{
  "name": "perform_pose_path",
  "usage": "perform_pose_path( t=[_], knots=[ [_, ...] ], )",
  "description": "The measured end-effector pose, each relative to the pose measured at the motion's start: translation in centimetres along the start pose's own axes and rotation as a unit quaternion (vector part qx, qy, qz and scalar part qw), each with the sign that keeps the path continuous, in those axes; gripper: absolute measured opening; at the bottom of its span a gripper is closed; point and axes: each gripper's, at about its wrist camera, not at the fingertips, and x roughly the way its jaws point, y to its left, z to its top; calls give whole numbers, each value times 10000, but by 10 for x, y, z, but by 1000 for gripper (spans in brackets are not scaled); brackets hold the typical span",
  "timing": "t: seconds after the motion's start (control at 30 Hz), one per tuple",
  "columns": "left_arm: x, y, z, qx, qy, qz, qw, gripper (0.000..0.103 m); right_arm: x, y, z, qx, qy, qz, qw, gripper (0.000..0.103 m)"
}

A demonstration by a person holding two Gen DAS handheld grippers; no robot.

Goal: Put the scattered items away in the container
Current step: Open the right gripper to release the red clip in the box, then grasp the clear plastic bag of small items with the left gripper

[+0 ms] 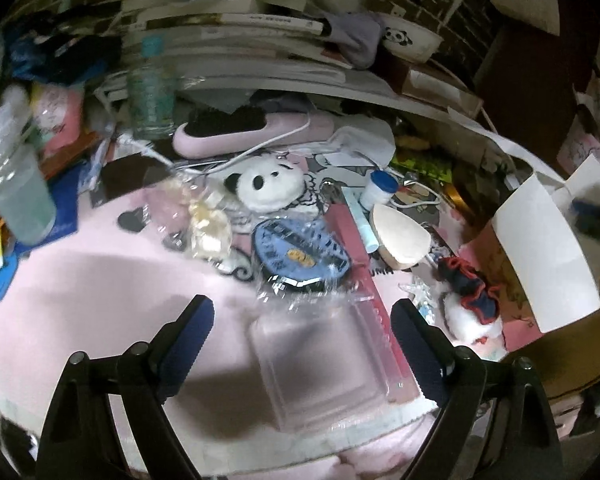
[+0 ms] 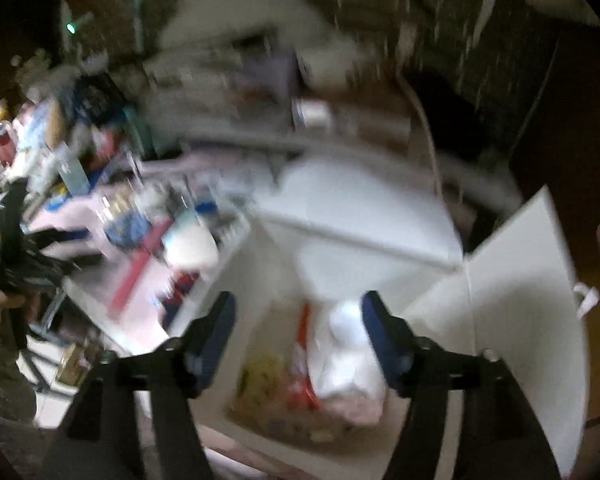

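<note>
My left gripper point(image 1: 302, 320) is open above a clear plastic box point(image 1: 320, 360) lying on the pink mat point(image 1: 100, 300). Past it lie a blue patch in a clear wrapper point(image 1: 300, 252), a panda plush point(image 1: 266, 186), a beige pad point(image 1: 400, 238), a small white bottle with a blue cap point(image 1: 378, 190) and a red-trimmed dark cloth point(image 1: 468, 288). My right gripper point(image 2: 298, 312) is open over the white cardboard box point(image 2: 520, 320), which holds a white bag point(image 2: 352, 360) and colourful packets point(image 2: 268, 376). The right wrist view is blurred.
A stack of books point(image 1: 240, 40) and a panda bowl point(image 1: 410, 42) stand at the back. A water bottle point(image 1: 16, 188), a pink slipper point(image 1: 252, 130) and white cables point(image 1: 236, 160) crowd the left and middle. A white box flap point(image 1: 544, 248) rises at right. A person's hand point(image 2: 0, 304) shows at far left.
</note>
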Motion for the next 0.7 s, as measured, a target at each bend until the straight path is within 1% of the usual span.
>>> perform_pose_path(
  t=[0.1, 0.17, 0.2, 0.3, 0.37, 0.43, 0.47, 0.5, 0.53, 0.57, 0.6, 0.7],
  knots=[
    [9, 2, 6, 56, 59, 18, 10000, 88, -13, 32, 5, -116, -537, 580, 9968, 71],
    [8, 7, 8, 23, 17, 63, 10000, 88, -17, 58, 6, -187, -888, 1027, 9906, 82],
    [6, 11, 9, -38, -27, 76, 10000, 88, -15, 73, 7, -241, -1017, 1216, 9871, 83],
    [-1, 31, 18, -297, -158, 198, 9992, 88, -6, 115, 10, -469, -1228, 1548, 9792, 83],
    [-3, 43, 26, -387, -236, 329, 9984, 88, 2, 138, 10, -615, -1250, 1653, 9764, 83],
    [1, 52, 35, -354, -241, 500, 9978, 88, 15, 157, 7, -724, -1190, 1740, 9748, 83],
    [5, 56, 39, -333, -214, 590, 9975, 86, 22, 165, 6, -762, -1109, 1809, 9743, 83],
    [10, 60, 43, -330, -182, 638, 9973, 77, 28, 171, 4, -785, -1034, 1869, 9738, 83],
    [15, 64, 46, -342, -142, 656, 9972, 71, 32, 175, 1, -784, -981, 1903, 9737, 83],
    [21, 68, 49, -363, -84, 657, 9971, 58, 37, 178, -2, -770, -928, 1924, 9739, 83],
    [27, 71, 51, -390, -38, 642, 9972, 55, 43, 181, -5, -762, -861, 1953, 9740, 83],
    [39, 76, 54, -435, 23, 678, 9967, 55, 56, 186, -11, -707, -695, 2005, 9747, 83]
  ],
)
